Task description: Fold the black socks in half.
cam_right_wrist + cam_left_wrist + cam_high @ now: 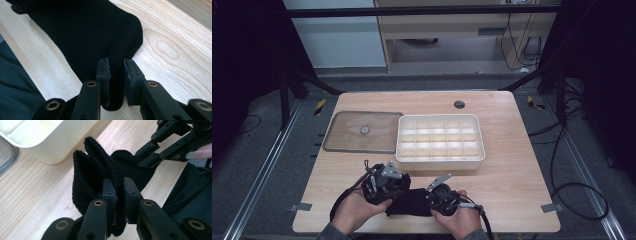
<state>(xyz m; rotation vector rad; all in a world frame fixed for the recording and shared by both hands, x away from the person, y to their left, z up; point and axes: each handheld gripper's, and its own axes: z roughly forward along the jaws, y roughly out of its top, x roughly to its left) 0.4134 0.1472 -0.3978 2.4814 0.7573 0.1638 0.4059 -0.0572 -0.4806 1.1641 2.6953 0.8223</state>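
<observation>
Sock [410, 202] first, black knit, lying at the near edge of the table [512, 165], six o'clock from the divided tray [440, 138]. I have the left gripper [387, 186] clamped on the ribbed cuff end [96, 167], jaws pinched tight on the fabric in the left gripper view. Right gripper [438, 192] is clamped on the toe end [110, 37], cloth pinched between its pads. Looks like I'm folding or bundling it, so my call: keep both pinches firm, bring cuff over toward toe in a low arc, keep the fabric from dragging on the wood, avoid knocking the jaws together. Tray sits at twelve o'clock from my hands, compartments bare. Clear lid [362, 131] lies flat at nine o'clock of the tray, just beside it.
</observation>
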